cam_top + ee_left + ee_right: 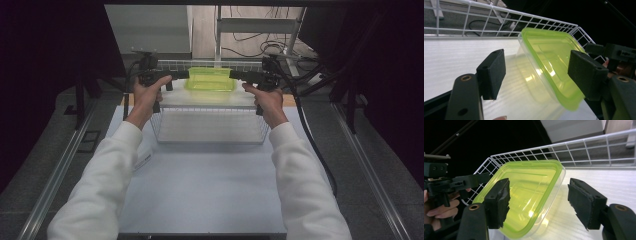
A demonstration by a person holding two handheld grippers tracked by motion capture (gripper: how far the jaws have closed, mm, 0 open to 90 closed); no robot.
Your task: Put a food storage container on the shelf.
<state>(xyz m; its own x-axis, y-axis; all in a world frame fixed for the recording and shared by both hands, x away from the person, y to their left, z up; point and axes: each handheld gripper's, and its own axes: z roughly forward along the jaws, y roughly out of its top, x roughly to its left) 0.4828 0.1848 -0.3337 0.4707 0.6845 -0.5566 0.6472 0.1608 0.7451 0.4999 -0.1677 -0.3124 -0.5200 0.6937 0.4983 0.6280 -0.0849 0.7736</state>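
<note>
Nearest: white sleeves and forearms reaching in over the pale blue-white table top. Beyond them, a white wire basket with a flat pale floor, standing mid-table. Farther on, a hand on either side, each gripping a black two-jaw tool. Left gripper and right gripper levelled toward each other above the far part of the basket, with a clear rectangular plastic container with a lime-green lid between them.

Left gripper spread wide, pads apart, the container tilted across the gap, apparently unclamped. Right gripper likewise released, the container ahead of and between the pads, lid side up and tilted. Contact at the container's ends impossible to confirm; possibly resting on the basket floor or against its far wall.

Probable step: placing into, or fetching from, the basket. Next move: either closing both tools on opposite rims for a level lift, or backing away cleanly without nudging the lid.
</note>
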